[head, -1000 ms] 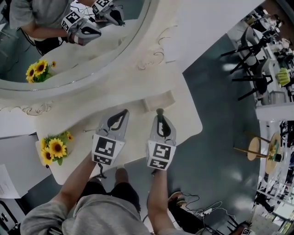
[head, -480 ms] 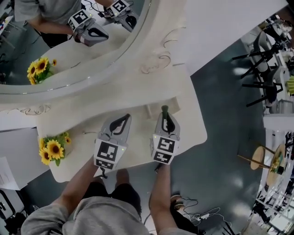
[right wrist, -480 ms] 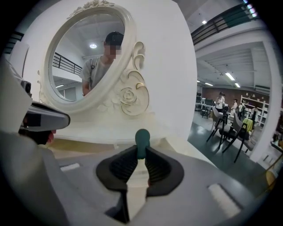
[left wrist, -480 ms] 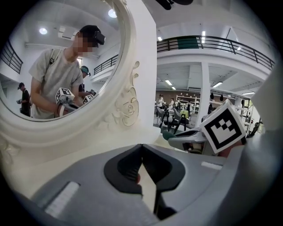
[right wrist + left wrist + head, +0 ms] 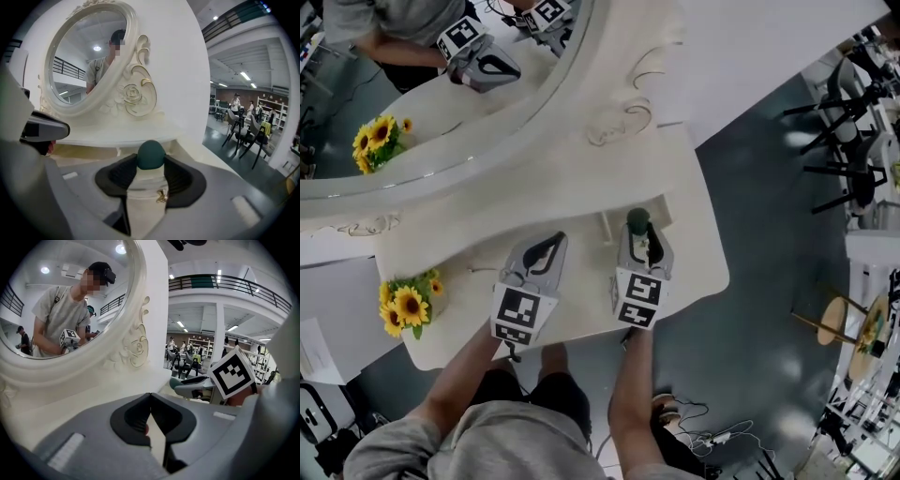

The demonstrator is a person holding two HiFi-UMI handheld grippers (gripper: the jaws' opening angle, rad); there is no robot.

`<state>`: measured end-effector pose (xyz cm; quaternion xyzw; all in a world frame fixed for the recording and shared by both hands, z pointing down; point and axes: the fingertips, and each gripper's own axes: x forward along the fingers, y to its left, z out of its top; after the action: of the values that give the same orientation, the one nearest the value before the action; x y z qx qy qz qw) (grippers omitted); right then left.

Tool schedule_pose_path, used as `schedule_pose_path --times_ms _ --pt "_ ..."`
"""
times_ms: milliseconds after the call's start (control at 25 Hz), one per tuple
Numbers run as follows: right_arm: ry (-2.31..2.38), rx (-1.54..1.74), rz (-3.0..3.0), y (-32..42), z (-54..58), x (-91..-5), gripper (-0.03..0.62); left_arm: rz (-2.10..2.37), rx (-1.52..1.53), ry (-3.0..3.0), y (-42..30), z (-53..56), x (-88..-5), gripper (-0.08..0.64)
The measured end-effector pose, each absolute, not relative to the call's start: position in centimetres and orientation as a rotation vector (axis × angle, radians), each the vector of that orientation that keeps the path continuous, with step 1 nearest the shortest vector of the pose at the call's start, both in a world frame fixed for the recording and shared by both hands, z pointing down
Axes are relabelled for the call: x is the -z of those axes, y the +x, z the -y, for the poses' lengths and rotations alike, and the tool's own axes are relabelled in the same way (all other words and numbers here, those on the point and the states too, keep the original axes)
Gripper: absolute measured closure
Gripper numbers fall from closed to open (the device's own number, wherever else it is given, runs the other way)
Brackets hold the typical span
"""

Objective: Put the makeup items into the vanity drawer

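The cream vanity table (image 5: pixel 698 253) carries 1 sunflower bunch (image 5: pixel 408 305) at its near left corner and an oval mirror (image 5: pixel 441 103) along its far edge.

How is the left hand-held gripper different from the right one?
The left hand-held gripper has its jaws together; the right hand-held gripper has its jaws apart, and they have just been opening. The right one has a dark green ball between its jaws; the left one has no ball. Both are grey with marker cubes.
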<state>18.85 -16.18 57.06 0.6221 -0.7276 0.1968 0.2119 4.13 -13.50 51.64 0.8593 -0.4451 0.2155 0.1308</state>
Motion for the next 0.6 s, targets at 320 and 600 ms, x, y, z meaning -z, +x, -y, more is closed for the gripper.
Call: schedule_pose_path --times_ms 320,600 --pt "1.744 -0.544 2.024 18.9 16.1 -56.9 0.399 1.286 -0.628 2.501 4.2 13.5 -51.6 0.549" --pt "1.768 -0.523 2.029 18.7 15.6 -55.5 0.399 1.292 -0.615 2.515 3.6 13.2 -50.6 0.549"
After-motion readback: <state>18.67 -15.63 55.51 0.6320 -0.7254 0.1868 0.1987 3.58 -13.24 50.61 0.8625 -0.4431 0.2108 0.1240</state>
